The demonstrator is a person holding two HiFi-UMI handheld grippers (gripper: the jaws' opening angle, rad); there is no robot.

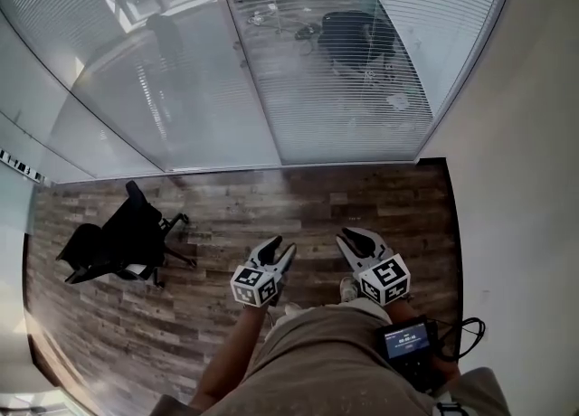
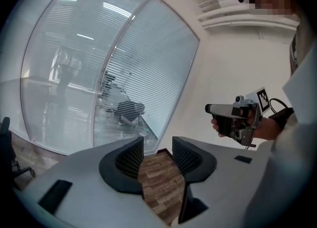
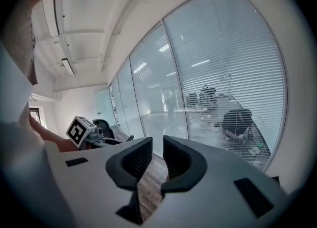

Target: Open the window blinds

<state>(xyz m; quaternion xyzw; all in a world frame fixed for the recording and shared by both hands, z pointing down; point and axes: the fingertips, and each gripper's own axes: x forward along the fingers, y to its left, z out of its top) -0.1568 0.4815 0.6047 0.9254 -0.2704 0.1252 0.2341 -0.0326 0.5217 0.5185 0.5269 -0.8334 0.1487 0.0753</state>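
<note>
Closed slatted blinds (image 1: 362, 52) hang behind the glass wall ahead of me, over the right pane (image 3: 233, 73) and reaching down to the floor. Both grippers are held side by side at waist height, well short of the glass. My left gripper (image 1: 282, 248) points at the blinds (image 2: 148, 73); in the left gripper view (image 2: 158, 145) its jaws stand apart with only floor between them. My right gripper (image 1: 351, 241) has a narrower gap (image 3: 157, 145), also with nothing in it. No cord or wand of the blinds can be made out.
A black office chair (image 1: 122, 238) stands on the wooden floor (image 1: 298, 197) to the left. A white wall (image 1: 516, 179) closes the right side. Through the slats a dark chair (image 1: 353, 39) shows in the room beyond. A small screen device (image 1: 407, 342) with a cable hangs at the person's waist.
</note>
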